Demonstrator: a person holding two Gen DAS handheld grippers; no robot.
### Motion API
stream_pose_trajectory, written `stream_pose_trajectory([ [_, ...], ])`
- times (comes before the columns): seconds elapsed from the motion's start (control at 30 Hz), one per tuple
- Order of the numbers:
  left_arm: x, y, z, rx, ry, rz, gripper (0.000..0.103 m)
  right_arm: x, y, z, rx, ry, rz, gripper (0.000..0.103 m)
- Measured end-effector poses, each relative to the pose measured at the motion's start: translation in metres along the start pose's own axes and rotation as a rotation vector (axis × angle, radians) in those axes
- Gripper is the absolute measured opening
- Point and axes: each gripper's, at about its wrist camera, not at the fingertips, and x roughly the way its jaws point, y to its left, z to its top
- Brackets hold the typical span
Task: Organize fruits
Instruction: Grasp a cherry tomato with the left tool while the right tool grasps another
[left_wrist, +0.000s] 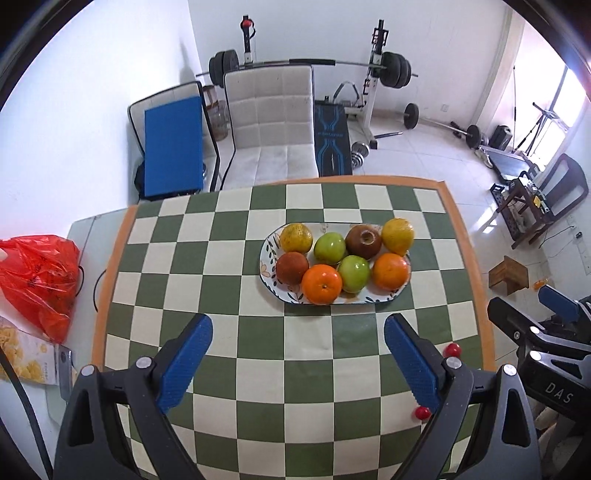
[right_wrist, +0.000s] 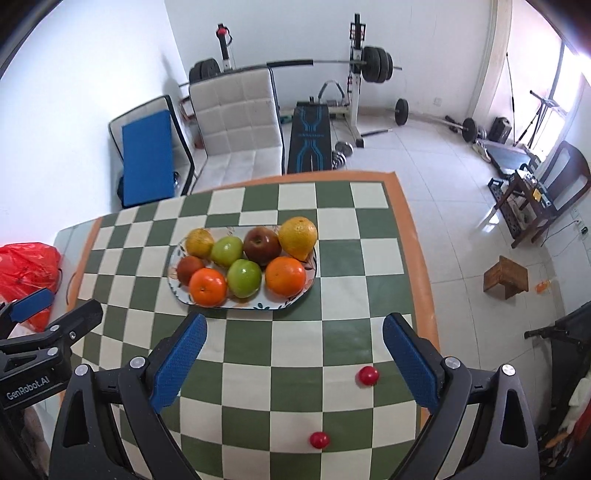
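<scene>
An oval patterned plate (left_wrist: 266, 266) (right_wrist: 173, 273) on the green-and-white checkered table holds several fruits: two oranges (left_wrist: 322, 283) (right_wrist: 208, 287), two green apples (left_wrist: 329, 247) (right_wrist: 243, 277), two dark red apples (left_wrist: 364, 240) (right_wrist: 262, 245) and two yellow citrus (left_wrist: 398, 231) (right_wrist: 298, 236). Two small red cherry tomatoes (right_wrist: 368, 375) (right_wrist: 320, 439) lie on the table near its front right; they also show in the left wrist view (left_wrist: 452, 349). My left gripper (left_wrist: 297, 360) is open and empty, short of the plate. My right gripper (right_wrist: 293, 363) is open and empty, above the table near the tomatoes.
A red plastic bag (left_wrist: 37, 277) and a snack box (left_wrist: 26, 360) lie left of the table. The table's orange edge (right_wrist: 417, 258) is on the right. A white chair (left_wrist: 273, 122), weight bench and barbells stand behind. A wooden stool (right_wrist: 505, 277) is on the floor.
</scene>
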Motion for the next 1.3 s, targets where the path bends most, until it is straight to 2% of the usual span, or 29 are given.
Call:
stream_pose_trajectory([
  [0.33,-0.039,-0.003,-0.012,-0.003,-0.042,-0.021,0.095,-0.061,0.007,-0.018,-0.003,-0.074,0.006,0.098],
  [0.43,-0.036,-0.006,-0.013,0.003,-0.043,-0.019,0.095,-0.063,0.004,-0.022,0.020,-0.064,0.039,0.098],
  [0.5,-0.030,-0.008,-0.014,0.018,-0.029,0.001,0.103,-0.056,-0.007,-0.027,0.074,-0.039,0.095,0.098],
  [0.53,-0.025,-0.010,-0.015,0.024,-0.022,0.017,0.103,-0.050,-0.012,-0.030,0.089,-0.024,0.101,0.098],
  [0.63,0.001,-0.021,-0.022,0.056,-0.007,0.090,0.103,-0.025,-0.034,-0.045,0.146,0.041,0.088,0.098],
  [0.8,0.066,-0.053,-0.045,0.161,0.133,0.141,0.103,0.047,-0.085,-0.090,0.272,0.207,0.038,0.098],
  [0.93,0.122,-0.078,-0.066,0.231,0.236,0.186,0.103,0.096,-0.122,-0.113,0.363,0.271,0.027,0.094],
  [1.03,0.160,-0.090,-0.078,0.249,0.314,0.197,0.103,0.133,-0.137,-0.119,0.385,0.295,0.005,0.085],
  [1.1,0.180,-0.096,-0.083,0.247,0.354,0.196,0.103,0.158,-0.144,-0.120,0.398,0.314,0.014,0.075],
  [1.23,0.203,-0.106,-0.087,0.230,0.416,0.160,0.103,0.194,-0.150,-0.114,0.393,0.343,-0.001,0.070],
  [1.27,0.206,-0.108,-0.088,0.226,0.430,0.141,0.103,0.205,-0.151,-0.114,0.388,0.361,0.003,0.064],
  [1.3,0.208,-0.112,-0.089,0.228,0.438,0.128,0.103,0.213,-0.150,-0.115,0.380,0.379,0.004,0.053],
])
